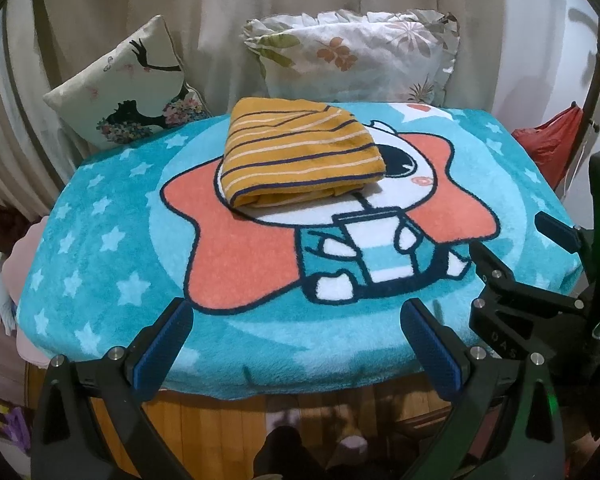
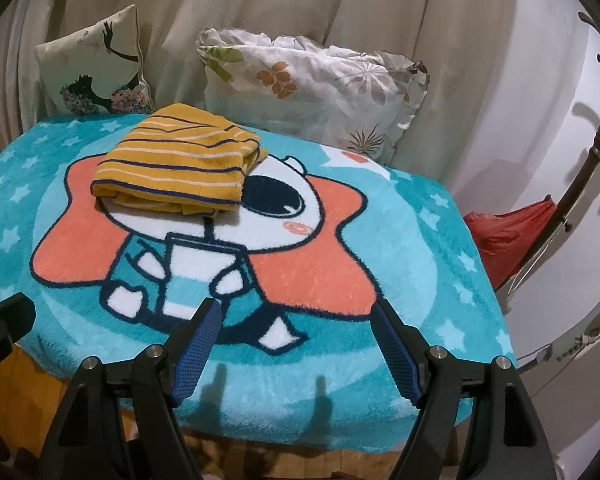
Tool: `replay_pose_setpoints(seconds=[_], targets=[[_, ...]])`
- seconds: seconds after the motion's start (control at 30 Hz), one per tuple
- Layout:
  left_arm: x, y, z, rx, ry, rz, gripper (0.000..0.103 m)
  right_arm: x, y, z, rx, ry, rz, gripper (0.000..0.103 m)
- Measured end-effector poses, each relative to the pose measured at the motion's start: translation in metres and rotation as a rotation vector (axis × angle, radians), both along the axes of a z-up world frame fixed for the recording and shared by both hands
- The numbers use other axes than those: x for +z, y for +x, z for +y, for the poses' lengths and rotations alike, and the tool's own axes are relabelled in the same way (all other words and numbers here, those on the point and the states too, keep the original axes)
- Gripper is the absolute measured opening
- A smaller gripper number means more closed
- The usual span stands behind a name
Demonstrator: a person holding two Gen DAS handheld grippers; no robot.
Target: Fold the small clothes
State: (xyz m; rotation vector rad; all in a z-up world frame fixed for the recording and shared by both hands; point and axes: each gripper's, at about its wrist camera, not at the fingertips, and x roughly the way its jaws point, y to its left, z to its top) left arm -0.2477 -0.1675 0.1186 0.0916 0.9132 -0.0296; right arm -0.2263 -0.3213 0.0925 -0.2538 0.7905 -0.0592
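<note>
Above blanket (image 2: 380, 392): both tongs (image 1: 296, 308) (image 2: 296, 310) agape.

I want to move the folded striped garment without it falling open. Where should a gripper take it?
Probably at the thick rolled fold of the striped garment, its near left corner, coming in low from the front. The layers there are joined, while the loose edges gape at the near right. Both the left gripper and right gripper are open, empty.

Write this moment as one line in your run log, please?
striped yellow garment: folded, lying on cartoon blanket | left gripper: open, empty | right gripper: open, empty
</note>
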Motion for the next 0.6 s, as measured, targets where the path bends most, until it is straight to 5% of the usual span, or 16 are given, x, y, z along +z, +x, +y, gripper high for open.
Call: replay_pose_setpoints(seconds=[0.6], targets=[[-0.005,0.014,-0.014,-0.025,-0.004,0.029,0.103,0.006,0.004,-0.012,-0.015,0.006,-0.043,0.083]])
